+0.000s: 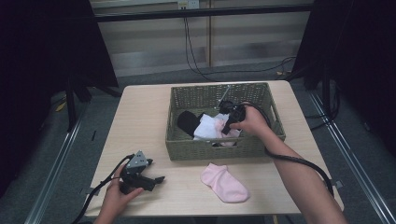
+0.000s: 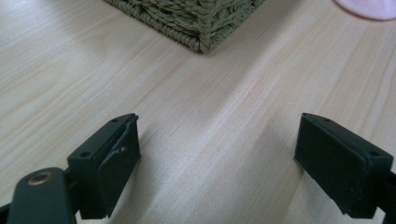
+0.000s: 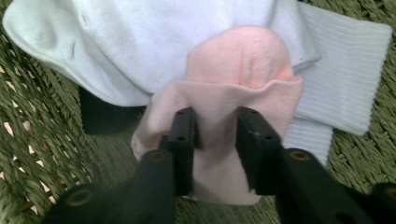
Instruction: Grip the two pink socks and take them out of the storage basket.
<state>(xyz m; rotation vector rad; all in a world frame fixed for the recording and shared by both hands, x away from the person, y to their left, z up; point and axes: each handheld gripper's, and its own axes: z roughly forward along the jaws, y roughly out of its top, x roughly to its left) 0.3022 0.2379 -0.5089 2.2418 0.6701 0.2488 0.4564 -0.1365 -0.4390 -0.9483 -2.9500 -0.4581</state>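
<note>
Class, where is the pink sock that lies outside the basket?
In the high view the pink sock lies on the table, just in front of the basket, right of the left gripper.

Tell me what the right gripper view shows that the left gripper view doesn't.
Right gripper view: the right gripper pinching a pink sock that lies on a white sock, inside the basket.

Left gripper view: the left gripper open over bare table, with a second pink sock's edge at the top corner.

Both: the green woven basket.
</note>
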